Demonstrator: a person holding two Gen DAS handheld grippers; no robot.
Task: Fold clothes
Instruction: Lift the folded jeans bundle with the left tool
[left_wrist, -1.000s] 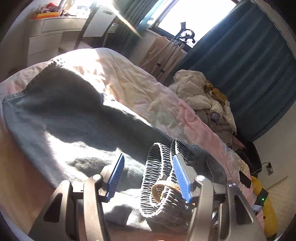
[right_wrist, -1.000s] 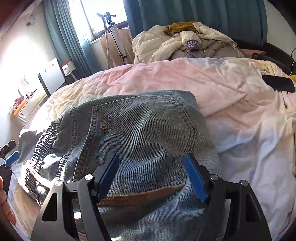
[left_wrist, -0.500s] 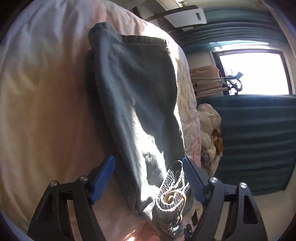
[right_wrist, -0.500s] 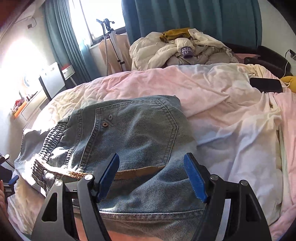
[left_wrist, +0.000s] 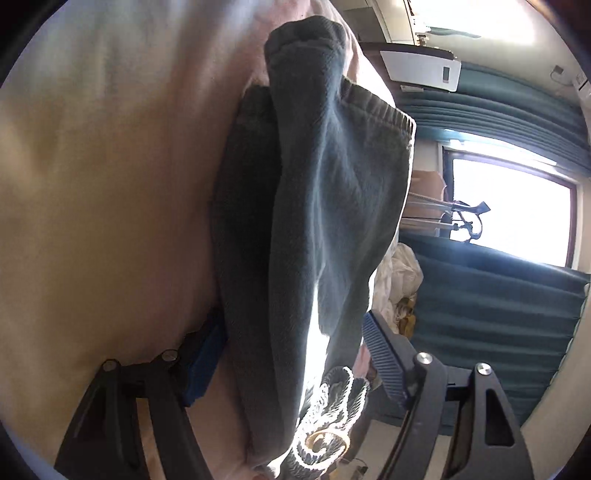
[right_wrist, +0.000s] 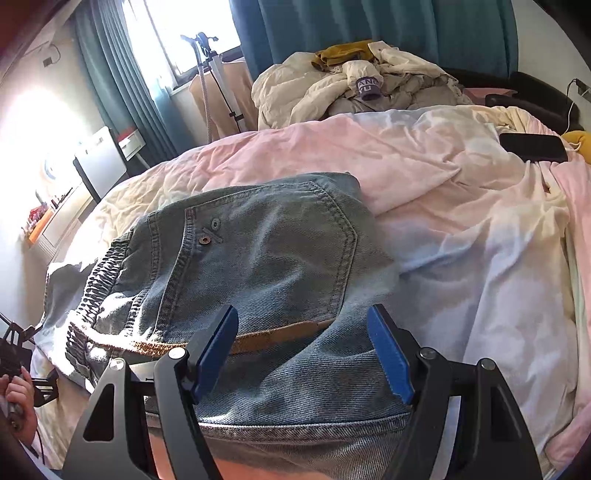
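Folded light-blue jeans (right_wrist: 266, 258) lie on the pink bedspread (right_wrist: 461, 229), back pocket up, elastic waistband at the left. My right gripper (right_wrist: 303, 354) is open, hovering over the jeans' near edge, holding nothing. In the left wrist view the camera is rolled sideways. My left gripper (left_wrist: 291, 365) is open and straddles the edge of the jeans (left_wrist: 325, 221). The left pad is partly hidden behind the cloth and against the bedspread (left_wrist: 103, 184). The right pad is clear of the cloth. The waistband (left_wrist: 328, 424) sits just in front of the jaws.
A heap of pale clothes (right_wrist: 354, 85) lies at the bed's far side. A black phone (right_wrist: 533, 147) lies on the bedspread at the right. Teal curtains, a window and a stand (right_wrist: 214, 74) are behind. The left hand and its gripper (right_wrist: 14, 373) show at the left edge.
The left gripper has rolled sideways and moved in low, and now straddles the jeans' edge. The right gripper has drawn back slightly and stayed open.
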